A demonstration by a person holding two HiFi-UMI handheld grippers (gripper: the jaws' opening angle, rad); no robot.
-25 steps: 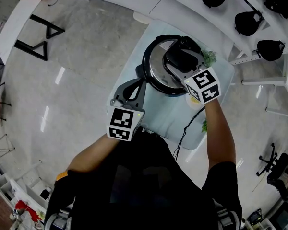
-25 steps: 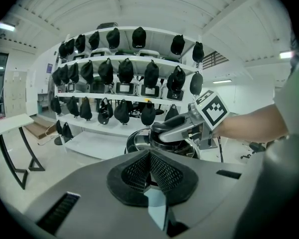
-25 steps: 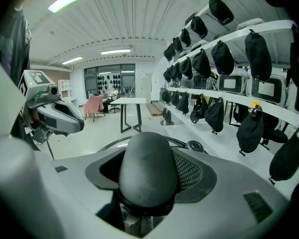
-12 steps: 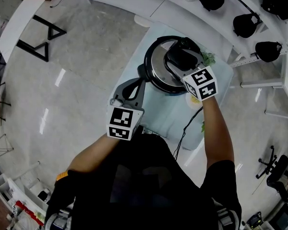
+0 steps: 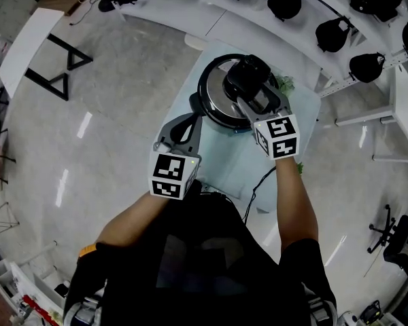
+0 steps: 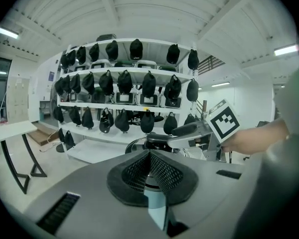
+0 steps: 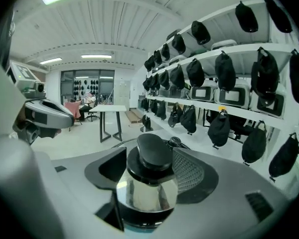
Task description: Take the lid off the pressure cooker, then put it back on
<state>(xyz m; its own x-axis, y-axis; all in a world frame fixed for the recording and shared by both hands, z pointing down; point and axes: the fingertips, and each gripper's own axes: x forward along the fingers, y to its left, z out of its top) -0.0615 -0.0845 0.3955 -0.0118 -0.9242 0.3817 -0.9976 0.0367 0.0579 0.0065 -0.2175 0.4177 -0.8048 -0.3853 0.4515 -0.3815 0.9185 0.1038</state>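
One claw works: right gripper (image 7: 150,180) pinches lid knob (image 7: 153,152); lid (image 5: 216,95) sits on pressure cooker (image 5: 202,109), table (image 5: 236,172). Left gripper (image 6: 150,157) pressed together, empty. Lift-off and replacing both look pending.

The right hand-held gripper (image 5: 249,81) on the lid knob (image 7: 150,153) has swung slightly leftward.

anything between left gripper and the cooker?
Nothing. Head view shows only bare table between the left gripper and the pressure cooker; its jaws are shut and empty.
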